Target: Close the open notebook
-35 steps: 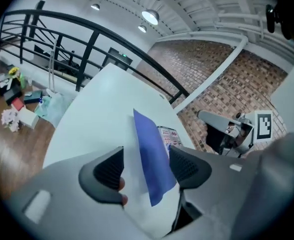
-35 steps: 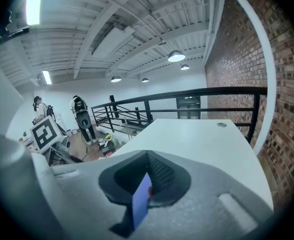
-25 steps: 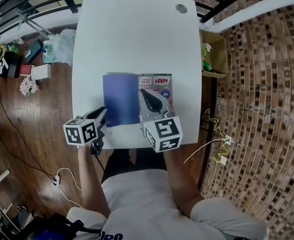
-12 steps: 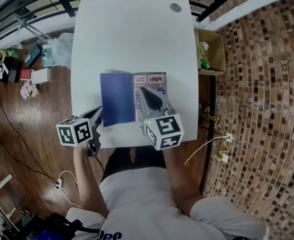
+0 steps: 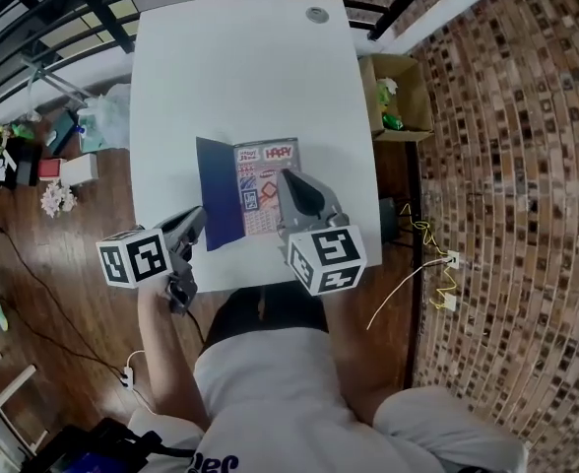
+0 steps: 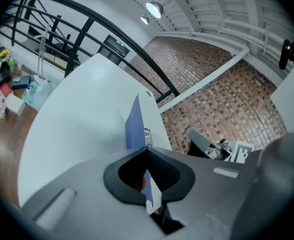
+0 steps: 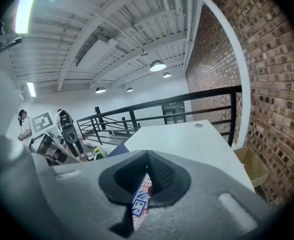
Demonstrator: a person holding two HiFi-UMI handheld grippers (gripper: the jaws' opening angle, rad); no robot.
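Observation:
The notebook lies near the front edge of the white table (image 5: 240,77). Its blue cover (image 5: 221,193) stands raised and tilted over the printed half (image 5: 260,185). My left gripper (image 5: 199,217) is shut on the blue cover's lower left edge. In the left gripper view the blue cover (image 6: 134,126) rises edge-on out of that gripper (image 6: 147,151). My right gripper (image 5: 288,177) lies over the right part of the printed half. In the right gripper view its jaws (image 7: 147,156) are closed and a strip of printed half (image 7: 141,199) shows between them.
A round grommet (image 5: 316,15) sits at the table's far edge. A cardboard box (image 5: 398,92) stands on the floor to the right, by the brick wall. A black railing (image 5: 73,8) and floor clutter (image 5: 33,146) lie to the left. A cable (image 5: 418,264) trails at the right.
The blue cover, flat on the table a second ago, now stands up and leans toward the printed half. Both grippers have risen, the left one carrying the cover's edge.

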